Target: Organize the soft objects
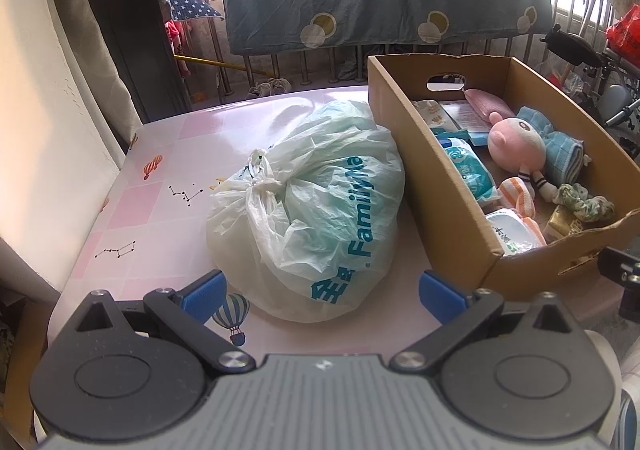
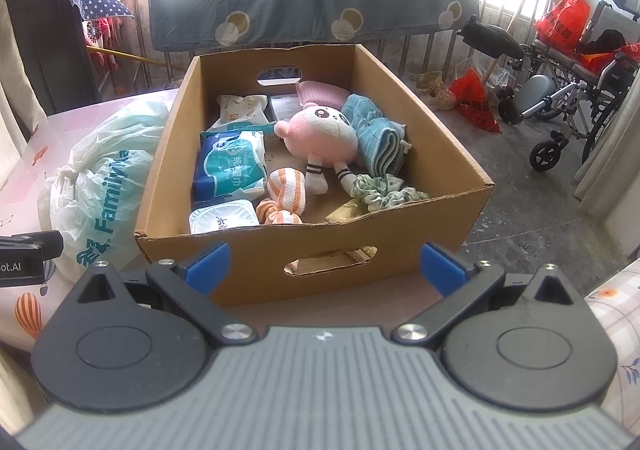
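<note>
Both of my grippers are spread wide and hold nothing. In the left wrist view, my left gripper (image 1: 322, 292) sits at the bottom middle of the frame, and its blue fingertips (image 1: 204, 292) point at the tied plastic bag (image 1: 312, 206). I think I keep it low there so I can grab the bag next.

That bag lies in the middle of the frame on the pink table (image 1: 160, 186), touching the left wall of the cardboard box (image 1: 432, 186). It is white and puffy, with a knot on its left side and blue letters on it. It looks soft and squishy.

In the right wrist view, my right gripper (image 2: 323, 268) waits at the bottom middle, just in front of the box. Inside the box I see a pink plush doll (image 2: 320, 134), a blue folded towel (image 2: 378, 138), a wipes pack (image 2: 230, 166), an orange striped cloth (image 2: 286, 190) and a green scrunchie (image 2: 380, 188). They lie close together, so I guess this is where soft things go.
</note>
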`<state>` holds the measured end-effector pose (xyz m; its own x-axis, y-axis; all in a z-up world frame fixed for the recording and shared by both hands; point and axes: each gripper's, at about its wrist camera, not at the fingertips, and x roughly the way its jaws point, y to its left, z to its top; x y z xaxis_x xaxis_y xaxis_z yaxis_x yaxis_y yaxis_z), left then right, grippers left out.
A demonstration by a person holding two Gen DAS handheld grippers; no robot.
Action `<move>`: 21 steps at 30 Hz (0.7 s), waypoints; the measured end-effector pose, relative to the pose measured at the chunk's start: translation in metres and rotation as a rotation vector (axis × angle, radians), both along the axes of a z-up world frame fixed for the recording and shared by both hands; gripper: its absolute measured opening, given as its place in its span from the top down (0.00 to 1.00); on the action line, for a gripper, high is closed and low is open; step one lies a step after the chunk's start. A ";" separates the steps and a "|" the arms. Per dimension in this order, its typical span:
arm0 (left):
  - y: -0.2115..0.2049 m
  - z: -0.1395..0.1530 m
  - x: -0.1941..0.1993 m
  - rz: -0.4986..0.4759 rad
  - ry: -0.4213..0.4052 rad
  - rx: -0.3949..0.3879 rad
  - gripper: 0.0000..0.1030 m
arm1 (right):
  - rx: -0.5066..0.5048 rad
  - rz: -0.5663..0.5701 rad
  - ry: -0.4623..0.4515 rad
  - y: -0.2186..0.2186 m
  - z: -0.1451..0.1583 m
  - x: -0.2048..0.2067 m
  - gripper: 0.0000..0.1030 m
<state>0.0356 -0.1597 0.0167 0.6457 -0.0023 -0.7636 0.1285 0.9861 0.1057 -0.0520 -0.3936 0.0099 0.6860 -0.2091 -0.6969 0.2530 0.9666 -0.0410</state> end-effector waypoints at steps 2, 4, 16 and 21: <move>0.000 0.001 -0.001 0.000 0.001 -0.002 0.00 | 0.000 -0.001 0.000 0.000 0.000 0.000 0.01; 0.000 0.001 -0.001 0.001 0.001 -0.002 0.00 | -0.001 0.000 0.000 0.000 0.000 0.000 0.01; -0.001 0.003 -0.003 -0.003 -0.002 -0.003 0.00 | 0.003 0.002 0.003 0.000 0.000 0.000 0.01; -0.001 0.003 -0.003 -0.002 -0.001 -0.004 0.00 | 0.003 0.005 0.003 -0.001 0.001 0.000 0.01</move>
